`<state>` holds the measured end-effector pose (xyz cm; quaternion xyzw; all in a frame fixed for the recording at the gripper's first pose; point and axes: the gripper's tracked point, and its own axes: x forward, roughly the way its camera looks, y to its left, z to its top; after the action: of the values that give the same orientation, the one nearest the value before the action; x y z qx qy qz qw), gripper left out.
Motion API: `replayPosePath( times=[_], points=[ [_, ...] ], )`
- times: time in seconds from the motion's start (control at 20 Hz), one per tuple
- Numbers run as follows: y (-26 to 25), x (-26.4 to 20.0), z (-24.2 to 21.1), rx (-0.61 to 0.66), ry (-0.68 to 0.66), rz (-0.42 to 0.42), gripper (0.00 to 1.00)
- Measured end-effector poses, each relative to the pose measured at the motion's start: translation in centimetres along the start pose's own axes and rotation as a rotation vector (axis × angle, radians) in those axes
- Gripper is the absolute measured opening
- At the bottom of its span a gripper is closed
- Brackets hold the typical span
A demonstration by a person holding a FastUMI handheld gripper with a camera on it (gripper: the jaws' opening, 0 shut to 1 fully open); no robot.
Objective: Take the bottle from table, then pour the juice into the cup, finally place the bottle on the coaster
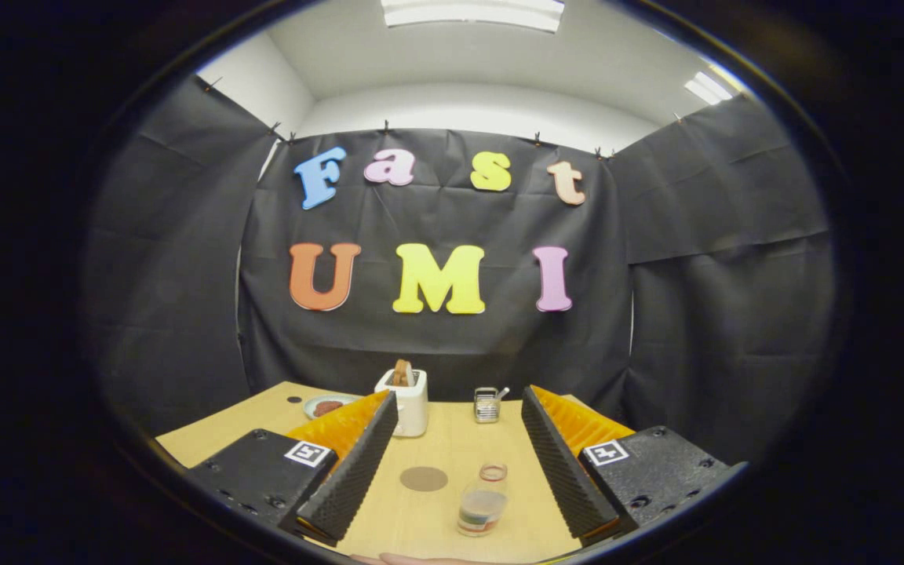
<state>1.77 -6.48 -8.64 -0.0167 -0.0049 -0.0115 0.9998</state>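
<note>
Between the wide-spread fingers of the gripper (460, 463), nothing is being held; the bottle (482, 501) is standing upright on the table (452, 447), the coaster (424, 479) lying at its ten o'clock.

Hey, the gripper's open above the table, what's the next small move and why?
Probably lower the gripper and ease it forward so its jaws, now standing wide apart, straddle the small clear bottle with the striped label. The bottle stands upright on the light wooden table between the jaws, untouched, beside the round brown coaster, so nothing has been grasped yet.
</note>
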Motion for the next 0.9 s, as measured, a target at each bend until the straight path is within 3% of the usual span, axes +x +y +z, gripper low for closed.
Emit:
replayPosePath(
  times=[0.4,0.9],
  points=[
    [-2.3,1.5,-5.4,0.003,0.011,-0.025,1.00],
    [-2.9,2.8,-11.9,-0.023,0.004,0.017,1.00]
  ],
)
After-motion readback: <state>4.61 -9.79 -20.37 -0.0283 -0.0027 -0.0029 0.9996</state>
